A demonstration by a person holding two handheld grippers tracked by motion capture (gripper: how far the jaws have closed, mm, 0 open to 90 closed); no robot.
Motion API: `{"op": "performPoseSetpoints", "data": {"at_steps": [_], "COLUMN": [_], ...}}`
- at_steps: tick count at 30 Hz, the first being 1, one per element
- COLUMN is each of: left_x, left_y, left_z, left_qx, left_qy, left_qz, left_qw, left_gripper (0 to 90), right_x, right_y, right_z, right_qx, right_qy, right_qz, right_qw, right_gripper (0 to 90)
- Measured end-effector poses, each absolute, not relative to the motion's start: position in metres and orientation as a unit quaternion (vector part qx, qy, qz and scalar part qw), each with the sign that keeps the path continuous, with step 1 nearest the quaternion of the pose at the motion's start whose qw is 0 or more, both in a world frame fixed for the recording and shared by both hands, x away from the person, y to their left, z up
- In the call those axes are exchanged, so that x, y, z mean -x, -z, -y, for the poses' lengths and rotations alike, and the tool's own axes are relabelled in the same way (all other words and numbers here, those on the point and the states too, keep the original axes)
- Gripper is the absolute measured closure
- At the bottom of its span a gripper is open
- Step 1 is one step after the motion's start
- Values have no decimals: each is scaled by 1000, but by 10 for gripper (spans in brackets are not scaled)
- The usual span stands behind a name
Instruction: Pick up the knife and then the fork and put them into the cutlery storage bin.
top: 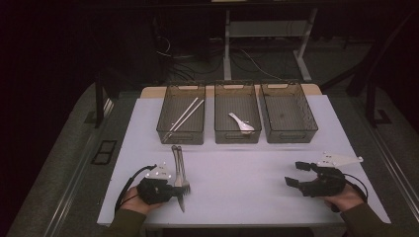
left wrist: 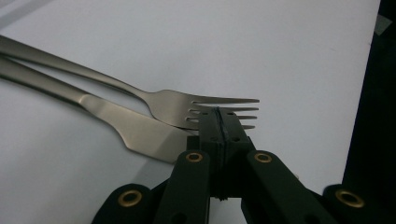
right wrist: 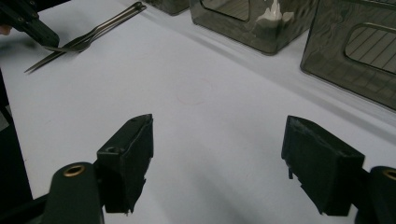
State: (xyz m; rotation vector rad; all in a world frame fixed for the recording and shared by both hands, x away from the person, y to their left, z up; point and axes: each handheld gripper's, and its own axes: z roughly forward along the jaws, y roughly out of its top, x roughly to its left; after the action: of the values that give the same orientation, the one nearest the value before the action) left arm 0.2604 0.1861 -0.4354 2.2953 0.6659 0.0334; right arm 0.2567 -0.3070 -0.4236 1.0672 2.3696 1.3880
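1. Near the table's front left edge, my left gripper is pinched tight together over the fork's tines; whether it grips them I cannot tell.
2. Beside the fork lies a knife, touching it.
3. My right gripper hovers wide, holding nothing.
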Motion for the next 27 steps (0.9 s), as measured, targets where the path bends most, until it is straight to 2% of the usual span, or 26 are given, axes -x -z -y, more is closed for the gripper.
{"op": "performPoseSetpoints", "data": {"at_steps": [27], "left_x": [-308], "left_y": [440], "left_z": [-96], "left_qx": [-907], "left_qy": [3], "left_qz": [-201], "left_qw": [369], "left_gripper": [891], "right_x": [-258], "right_y": [424], "right_z": [306], "right_qx": [-361], "right_qy": [-468], "right_qz": [-801], "right_qw": [98], "right_gripper": [249]}}
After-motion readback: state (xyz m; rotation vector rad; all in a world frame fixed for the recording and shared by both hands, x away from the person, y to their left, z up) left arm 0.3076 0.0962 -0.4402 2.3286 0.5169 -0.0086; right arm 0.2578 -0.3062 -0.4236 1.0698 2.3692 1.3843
